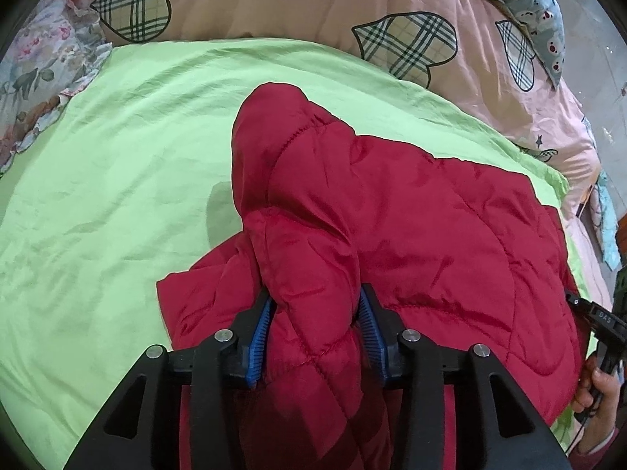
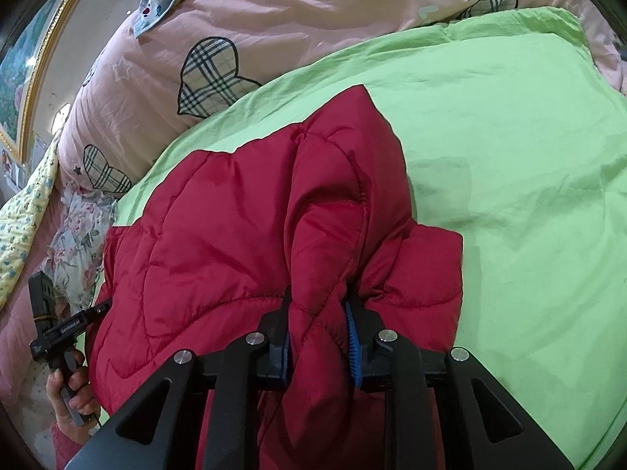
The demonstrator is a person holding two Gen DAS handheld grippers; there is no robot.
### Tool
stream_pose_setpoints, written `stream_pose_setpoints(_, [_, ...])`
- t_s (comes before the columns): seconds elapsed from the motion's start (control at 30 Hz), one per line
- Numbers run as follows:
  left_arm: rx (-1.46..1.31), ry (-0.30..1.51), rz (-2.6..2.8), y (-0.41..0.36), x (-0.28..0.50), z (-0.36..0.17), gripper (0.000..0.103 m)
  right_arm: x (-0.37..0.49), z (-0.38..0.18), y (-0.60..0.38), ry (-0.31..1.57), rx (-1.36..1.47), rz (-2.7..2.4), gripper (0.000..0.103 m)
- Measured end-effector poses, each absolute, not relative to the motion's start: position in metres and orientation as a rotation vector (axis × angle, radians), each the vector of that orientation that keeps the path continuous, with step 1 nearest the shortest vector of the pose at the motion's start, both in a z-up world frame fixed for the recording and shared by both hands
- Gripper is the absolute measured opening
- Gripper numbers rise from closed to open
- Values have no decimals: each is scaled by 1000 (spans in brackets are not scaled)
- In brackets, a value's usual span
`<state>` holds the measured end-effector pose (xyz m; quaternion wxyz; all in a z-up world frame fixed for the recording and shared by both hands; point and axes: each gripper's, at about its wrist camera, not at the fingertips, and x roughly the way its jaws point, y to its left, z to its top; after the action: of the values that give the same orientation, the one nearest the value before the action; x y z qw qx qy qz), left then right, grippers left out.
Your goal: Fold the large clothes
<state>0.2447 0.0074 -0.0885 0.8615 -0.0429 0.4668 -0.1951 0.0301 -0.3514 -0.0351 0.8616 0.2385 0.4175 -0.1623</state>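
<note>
A red quilted puffer jacket (image 1: 431,227) lies spread on a light green sheet (image 1: 117,164), its shiny padded fabric stitched in large diamond panels. Part of it is bunched into a thick ridge that rises off the flat body and runs away from the camera, ending in a rounded, seamed tip. In the right wrist view the jacket (image 2: 219,227) shows the same raised fold, with one squared corner lying flat on the sheet (image 2: 509,156) to its right. The rest of the body lies wrinkled but mostly flat.
</note>
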Motion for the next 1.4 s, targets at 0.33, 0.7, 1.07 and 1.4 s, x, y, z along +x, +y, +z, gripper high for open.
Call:
stream_pose_setpoints(0.33, [-76,946,-344,10,230,-74,67,31,-32,-347,865,458,-371,33])
stream_pose_setpoints(0.7, [-87,906,-327,33,199,-46,79,23,-16,-346,837,456,-383,68])
stream_pose_setpoints(1.07, [-22,864,-379,25,165,-24,81,7,7,-336,806,396,-403,70])
stream_pose_setpoints(1.4, [74,883,-396,4,144,-20,82,10,17,-303,804,338,-339,70])
